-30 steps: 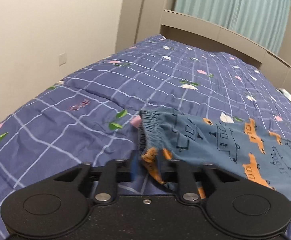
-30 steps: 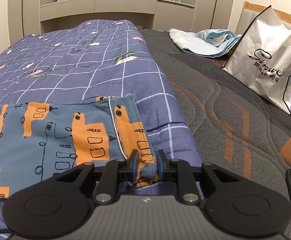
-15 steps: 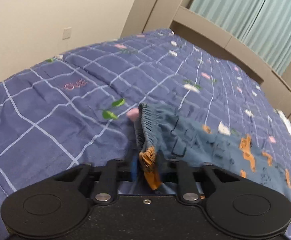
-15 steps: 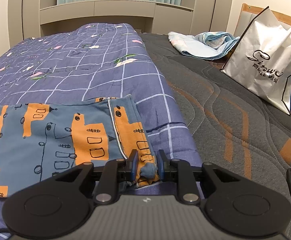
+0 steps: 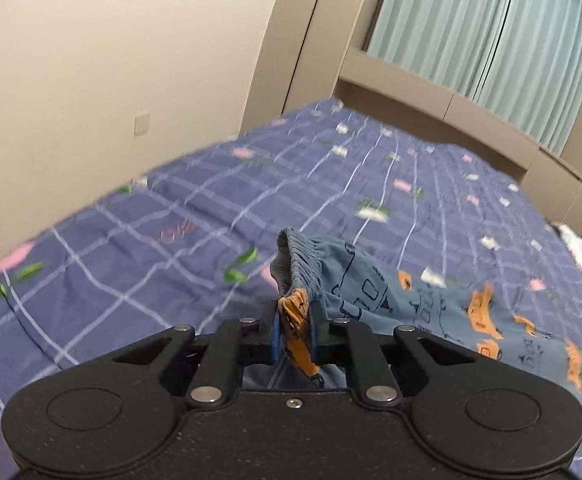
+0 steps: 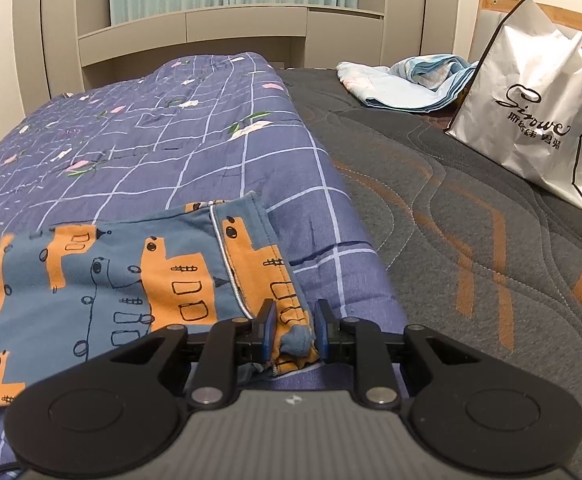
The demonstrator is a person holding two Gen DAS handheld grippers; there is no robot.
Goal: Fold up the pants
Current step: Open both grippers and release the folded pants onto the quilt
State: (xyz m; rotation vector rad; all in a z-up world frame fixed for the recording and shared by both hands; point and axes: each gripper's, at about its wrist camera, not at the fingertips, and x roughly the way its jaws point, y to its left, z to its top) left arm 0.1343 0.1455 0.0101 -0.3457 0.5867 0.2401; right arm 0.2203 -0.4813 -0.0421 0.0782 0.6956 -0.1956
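Note:
Blue pants with orange vehicle prints (image 6: 131,276) lie on a purple checked quilt (image 6: 195,128). My left gripper (image 5: 294,330) is shut on the elastic waistband end (image 5: 299,264) and holds it lifted off the quilt, the fabric standing up in a ridge; the pants trail off to the right (image 5: 471,312). My right gripper (image 6: 294,330) is shut on the bunched hem corner (image 6: 295,340) of the leg end, low at the quilt's near right edge.
A grey quilted mattress (image 6: 471,220) lies right of the quilt. A white shopping bag (image 6: 539,96) and a light-blue crumpled cloth (image 6: 407,80) sit on it at the far right. A beige wall (image 5: 111,80) and curtained window shelf (image 5: 471,92) bound the bed.
My left gripper has lifted the waistband up off the quilt and tilted upward. My right gripper has hardly moved, still holding the hem.

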